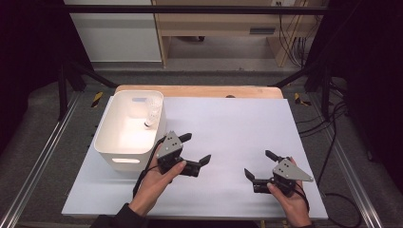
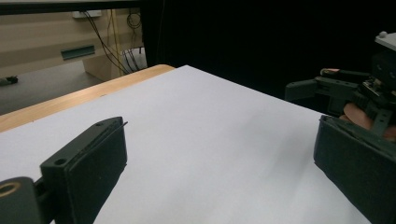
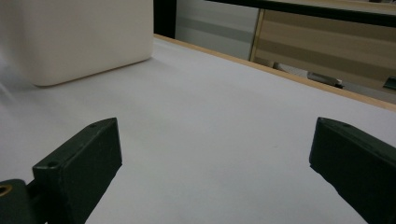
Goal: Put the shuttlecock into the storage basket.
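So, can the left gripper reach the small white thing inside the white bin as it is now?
Probably yes. The left gripper is open, holds nothing and sits beside the white bin, whose top is open. The small white thing leans on the inner wall, so the approach must come from above.

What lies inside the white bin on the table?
Inside the white bin, one small white item leans against the far right wall. The near wall hides the floor just behind it.
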`<state>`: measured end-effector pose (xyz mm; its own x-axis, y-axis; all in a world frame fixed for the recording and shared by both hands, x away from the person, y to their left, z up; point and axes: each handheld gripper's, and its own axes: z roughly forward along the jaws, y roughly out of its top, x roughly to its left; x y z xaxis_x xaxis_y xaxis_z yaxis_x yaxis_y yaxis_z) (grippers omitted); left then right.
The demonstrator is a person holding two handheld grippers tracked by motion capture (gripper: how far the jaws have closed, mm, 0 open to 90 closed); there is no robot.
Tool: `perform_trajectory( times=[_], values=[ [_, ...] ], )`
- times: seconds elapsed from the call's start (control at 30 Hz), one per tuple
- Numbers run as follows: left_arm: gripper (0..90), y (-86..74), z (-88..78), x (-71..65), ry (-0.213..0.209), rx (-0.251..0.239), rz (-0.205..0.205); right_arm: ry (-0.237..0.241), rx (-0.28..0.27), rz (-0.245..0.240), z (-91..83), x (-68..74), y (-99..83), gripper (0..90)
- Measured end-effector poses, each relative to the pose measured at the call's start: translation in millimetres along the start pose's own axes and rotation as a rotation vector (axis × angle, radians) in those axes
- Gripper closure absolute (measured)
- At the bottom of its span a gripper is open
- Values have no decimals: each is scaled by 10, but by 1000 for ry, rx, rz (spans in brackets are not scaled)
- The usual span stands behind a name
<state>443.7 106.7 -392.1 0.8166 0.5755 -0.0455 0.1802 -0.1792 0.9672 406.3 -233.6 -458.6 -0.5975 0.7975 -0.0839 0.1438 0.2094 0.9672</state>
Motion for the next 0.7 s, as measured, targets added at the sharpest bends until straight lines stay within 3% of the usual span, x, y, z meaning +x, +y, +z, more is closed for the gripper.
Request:
perform_trajectory(
  times=[0.3, 0.7],
  values=[
    [26, -90, -207, -77, -2, -11, 5, 9, 6, 8, 14, 22, 3, 24],
    [26, -23, -494, -19, 26, -61, -13, 8, 13, 8, 14, 18, -3, 25]
  ],
)
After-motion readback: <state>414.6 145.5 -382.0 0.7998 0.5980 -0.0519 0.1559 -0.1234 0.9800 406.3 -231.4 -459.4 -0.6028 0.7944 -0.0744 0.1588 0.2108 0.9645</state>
